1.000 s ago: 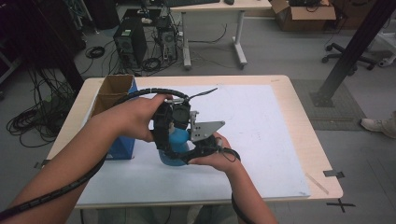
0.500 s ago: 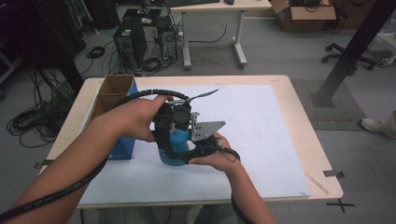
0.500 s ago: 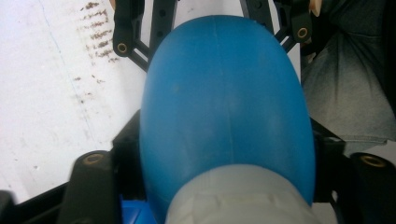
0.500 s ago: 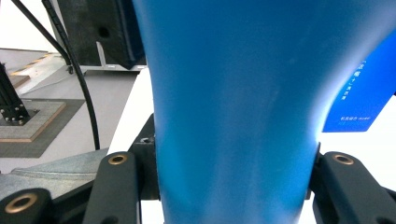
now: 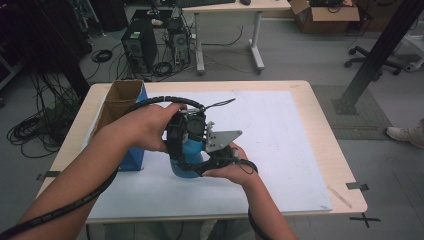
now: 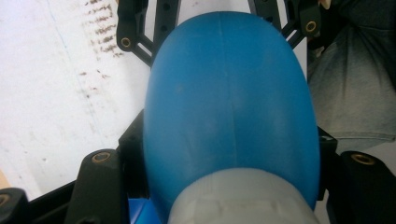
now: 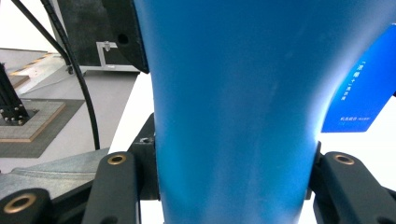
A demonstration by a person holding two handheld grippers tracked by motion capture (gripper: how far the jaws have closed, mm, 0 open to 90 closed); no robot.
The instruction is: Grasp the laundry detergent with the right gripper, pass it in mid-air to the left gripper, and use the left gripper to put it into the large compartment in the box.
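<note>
A blue plastic bottle (image 5: 186, 161) stands on the white sheet near the table's front, held from two sides. My left gripper (image 5: 184, 150) comes down on it from above and is shut on the bottle (image 6: 229, 93), whose pale cap end (image 6: 243, 200) lies close to the camera. My right gripper (image 5: 199, 165) reaches in from the right with a grey plate on top. It is shut on the bottle's body (image 7: 233, 93), with a black jaw pressed against each side. Both hands wrap around the grippers and hide most of the bottle in the high view.
An open cardboard box with a blue side (image 5: 131, 156) stands just left of the bottle; its blue face (image 7: 362, 88) appears in the right gripper view. The white sheet (image 5: 280, 130) covers the wooden table (image 5: 320, 105). A black cable (image 5: 160, 100) arcs over the left hand.
</note>
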